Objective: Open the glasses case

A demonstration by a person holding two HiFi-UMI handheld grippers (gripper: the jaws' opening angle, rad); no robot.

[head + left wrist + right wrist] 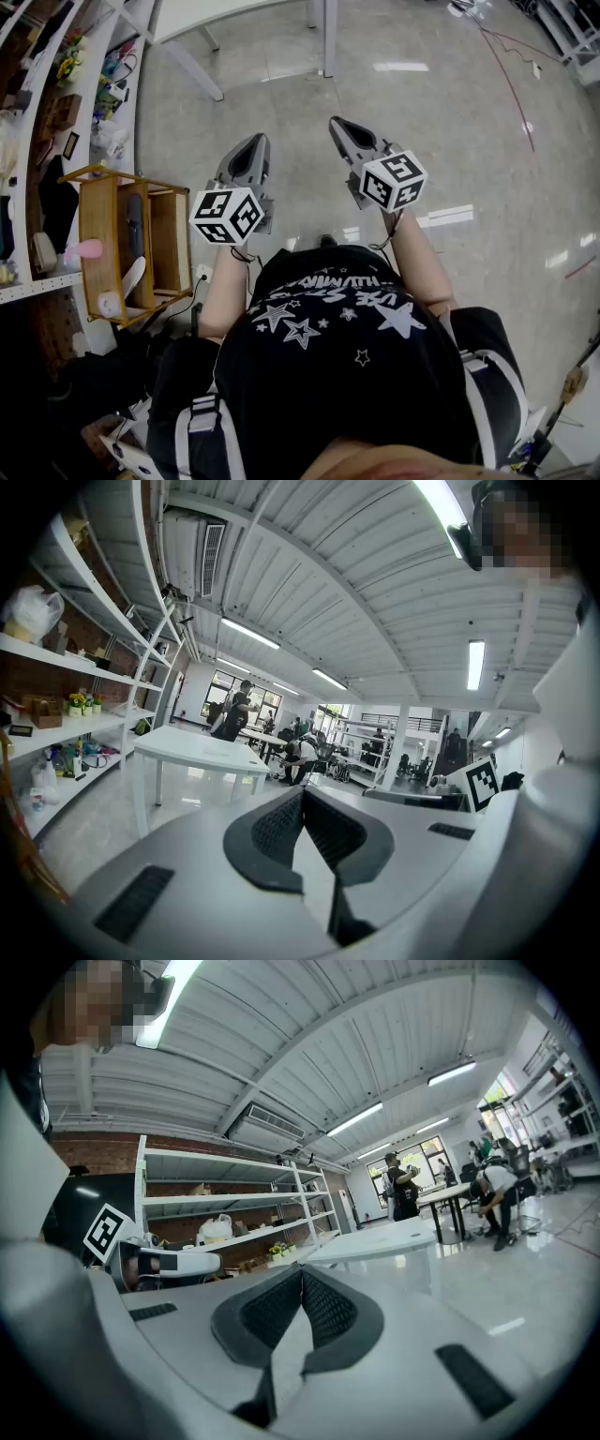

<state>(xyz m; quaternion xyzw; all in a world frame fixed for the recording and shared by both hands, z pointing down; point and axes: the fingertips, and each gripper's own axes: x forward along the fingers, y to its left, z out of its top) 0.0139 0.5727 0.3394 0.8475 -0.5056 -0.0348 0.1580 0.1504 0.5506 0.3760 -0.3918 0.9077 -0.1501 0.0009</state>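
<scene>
With the left hand-held gripper [253, 142] and right hand-held gripper [339, 125] closed, empty and aimed at 12 o'clock, no glasses case is identifiable, unless it is the dark oblong item [134, 225] in the wooden rack [94, 220] at 9 o'clock.

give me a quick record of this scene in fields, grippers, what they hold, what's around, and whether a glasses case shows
left gripper: jaws together, nothing between them
right gripper: jaws together, nothing between them
position: both held out side by side over the floor
glasses case: not seen in any view
nearby: white table ahead, wooden rack at the person's left, shelves along the wall
task state: not begun
</scene>
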